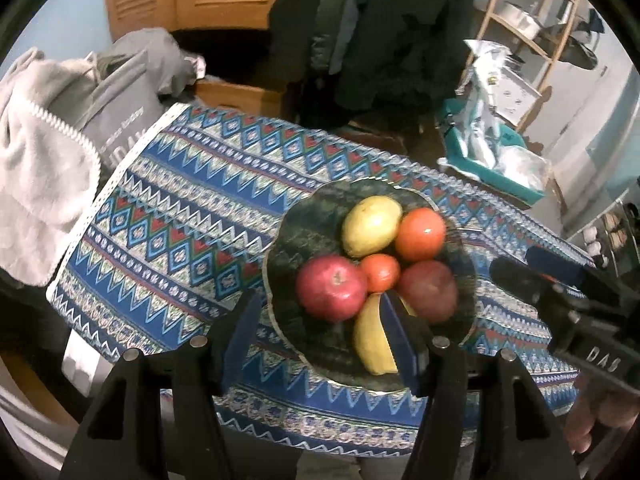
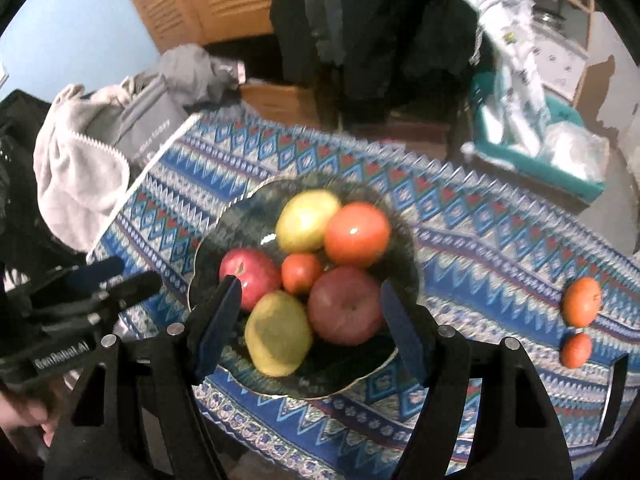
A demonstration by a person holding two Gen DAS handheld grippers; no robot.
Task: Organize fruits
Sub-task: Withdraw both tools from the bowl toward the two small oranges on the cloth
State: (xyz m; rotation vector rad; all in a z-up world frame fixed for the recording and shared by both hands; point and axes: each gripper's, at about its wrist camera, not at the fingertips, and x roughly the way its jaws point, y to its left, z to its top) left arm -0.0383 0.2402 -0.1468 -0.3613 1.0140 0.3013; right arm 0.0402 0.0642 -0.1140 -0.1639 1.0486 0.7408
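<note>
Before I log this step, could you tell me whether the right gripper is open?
Open: the right gripper holds nothing, its fingers spread above the bowl.

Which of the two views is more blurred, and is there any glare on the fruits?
Right wrist view: more blurred, the tablecloth pattern smears; a small glare spot on the big orange fruit. Left wrist view: sharper, though the darker apple looks soft; fisheye bends the table edge in both.

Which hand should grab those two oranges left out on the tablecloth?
Probably the right gripper: the two loose oranges lie on its right side, outside the bowl. The left wrist view doesn't show them.
</note>
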